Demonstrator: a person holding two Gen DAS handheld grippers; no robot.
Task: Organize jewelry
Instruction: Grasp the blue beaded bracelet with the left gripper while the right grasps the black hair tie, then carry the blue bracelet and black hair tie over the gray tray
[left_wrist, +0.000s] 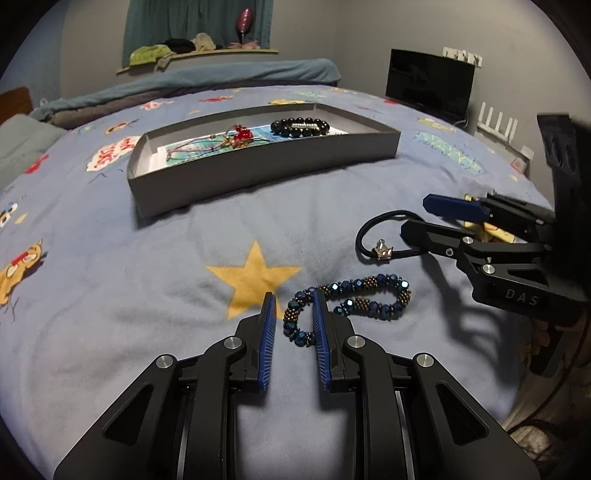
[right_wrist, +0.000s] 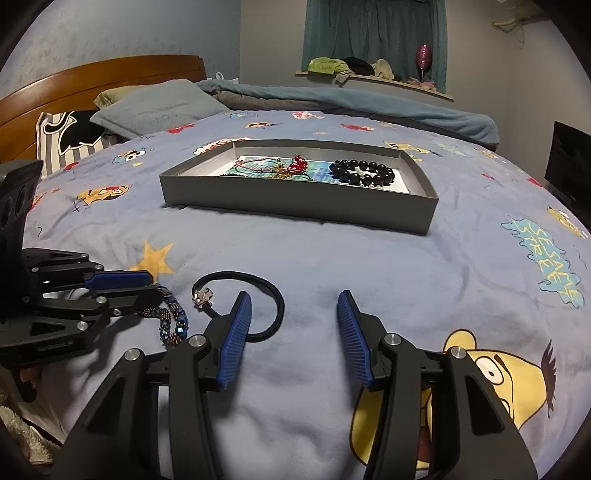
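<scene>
A blue beaded bracelet (left_wrist: 354, 299) lies on the bed sheet; its left loop sits between my left gripper's (left_wrist: 293, 299) open fingers, with the right finger over the beads. It also shows in the right wrist view (right_wrist: 171, 317). A black hair tie with a silver crown charm (left_wrist: 384, 240) lies just beyond it, and in the right wrist view (right_wrist: 258, 295) its loop passes under my left finger. My right gripper (right_wrist: 295, 299) is open and empty above the sheet. A grey tray (left_wrist: 266, 166) holds a black bead bracelet (left_wrist: 301, 127) and red charm cords (left_wrist: 240, 138).
The bed is covered by a blue cartoon sheet with a yellow star (left_wrist: 255, 277). Pillows (right_wrist: 155, 107) and a wooden headboard (right_wrist: 103, 77) lie at the head. A folded blanket (right_wrist: 369, 103) runs along the far side. A black monitor (left_wrist: 428, 83) stands beside the bed.
</scene>
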